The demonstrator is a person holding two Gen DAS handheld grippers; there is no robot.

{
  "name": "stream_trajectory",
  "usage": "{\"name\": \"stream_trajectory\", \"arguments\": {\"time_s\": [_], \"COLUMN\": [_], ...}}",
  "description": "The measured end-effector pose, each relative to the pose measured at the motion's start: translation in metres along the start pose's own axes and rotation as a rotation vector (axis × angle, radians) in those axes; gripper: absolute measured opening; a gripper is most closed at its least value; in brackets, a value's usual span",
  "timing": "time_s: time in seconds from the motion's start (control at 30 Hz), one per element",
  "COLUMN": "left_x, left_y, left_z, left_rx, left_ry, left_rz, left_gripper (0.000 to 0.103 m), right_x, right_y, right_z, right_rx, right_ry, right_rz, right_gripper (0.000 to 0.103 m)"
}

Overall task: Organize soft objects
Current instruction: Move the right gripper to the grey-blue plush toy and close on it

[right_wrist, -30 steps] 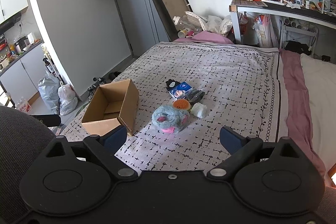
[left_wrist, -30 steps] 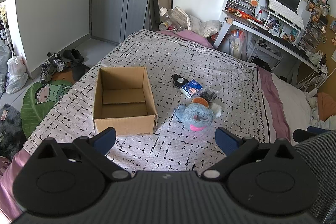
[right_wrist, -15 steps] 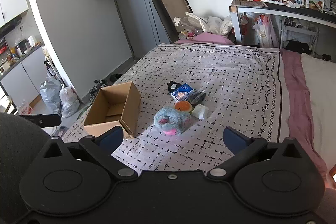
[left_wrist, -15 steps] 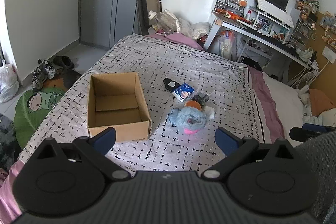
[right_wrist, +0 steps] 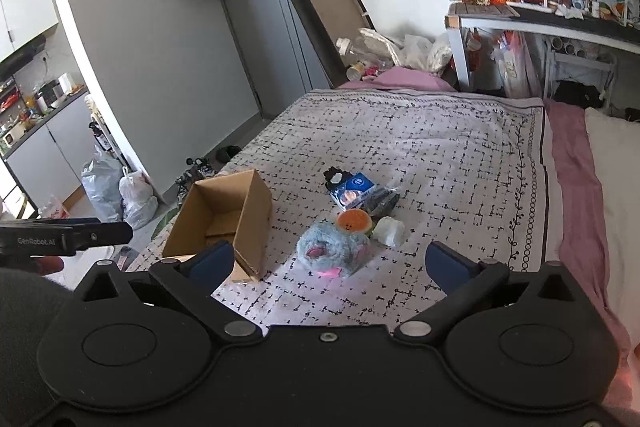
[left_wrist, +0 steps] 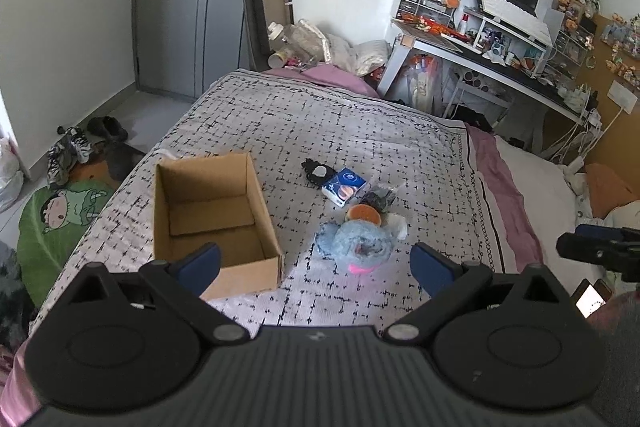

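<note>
Looking down the left gripper (left_wrist: 316,263), we see its blue fingers (left_wrist: 200,261) spread wide and holding nothing, hovering above the near edge of the bed (left_wrist: 360,131). The right gripper (right_wrist: 328,263) hangs the same way, fingers (right_wrist: 448,265) set far apart with nothing between them.

In the left view the box (left_wrist: 212,219) sits at about 11 o'clock from the gap between the fingers, open side up, with only its own folded bottom flaps showing inside. The soft things lie together at about 1 o'clock, just beside the box but not touching it. Nearest us is the blue plush (left_wrist: 356,243), with a pink patch at its near edge. Touching its far side is an orange toy (left_wrist: 363,213), and a white wad (left_wrist: 398,225) rests against the plush at 3 o'clock. Beyond them we make out a dark packet (left_wrist: 378,195), a blue pack (left_wrist: 345,186) and a black item (left_wrist: 316,171) with a white spot, strung toward 11 o'clock.

From the right view the box (right_wrist: 224,219) falls at 10 o'clock and the plush (right_wrist: 332,251) almost straight ahead, the orange toy (right_wrist: 353,221) showing a small face, the white wad (right_wrist: 389,230) just right of it. The blue pack (right_wrist: 354,187) and black item (right_wrist: 334,175) lie farther off.

A desk (left_wrist: 500,63) stands at 2 o'clock beyond the bed.
</note>
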State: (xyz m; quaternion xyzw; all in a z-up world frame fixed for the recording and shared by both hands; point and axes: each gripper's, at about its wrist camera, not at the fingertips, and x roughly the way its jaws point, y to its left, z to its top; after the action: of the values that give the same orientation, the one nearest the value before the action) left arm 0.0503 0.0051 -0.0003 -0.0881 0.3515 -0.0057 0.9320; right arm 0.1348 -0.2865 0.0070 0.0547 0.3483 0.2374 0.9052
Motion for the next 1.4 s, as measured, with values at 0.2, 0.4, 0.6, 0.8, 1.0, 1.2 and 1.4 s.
{"name": "stream_trajectory", "arguments": {"time_s": [0.2,0.4,0.6,0.8,1.0,1.2,1.4], "left_x": [0.015,0.030,0.056,0.087,0.118,0.150,0.182], "left_y": [-0.002,-0.009,-0.006,-0.020,-0.027,-0.029,-0.033], "left_z": [0.009,0.015,0.021,0.027,0.028,0.029,0.025], "left_rx": [0.035,0.106,0.114,0.192,0.231,0.245,0.279], "left_ry": [0.036,0.045,0.069,0.099,0.134,0.173,0.226], "left_rz": [-0.059,-0.058,-0.083,-0.113,-0.147,-0.168,-0.193], "left_gripper": [0.100,0.100,0.099,0.098,0.093,0.077,0.066], "right_x": [0.019,0.033,0.050,0.077,0.102,0.127,0.155], "right_y": [-0.013,-0.023,-0.030,-0.038,-0.041,-0.044,-0.046], "right_z": [0.000,-0.004,-0.009,-0.013,-0.012,-0.009,-0.011], "right_rx": [0.050,0.087,0.092,0.122,0.143,0.190,0.250], "right_ry": [0.033,0.042,0.068,0.123,0.162,0.204,0.252], "right_rz": [-0.026,-0.018,-0.027,-0.025,-0.018,-0.004,0.022], "right_gripper": [0.103,0.103,0.101,0.090,0.077,0.067,0.064]}}
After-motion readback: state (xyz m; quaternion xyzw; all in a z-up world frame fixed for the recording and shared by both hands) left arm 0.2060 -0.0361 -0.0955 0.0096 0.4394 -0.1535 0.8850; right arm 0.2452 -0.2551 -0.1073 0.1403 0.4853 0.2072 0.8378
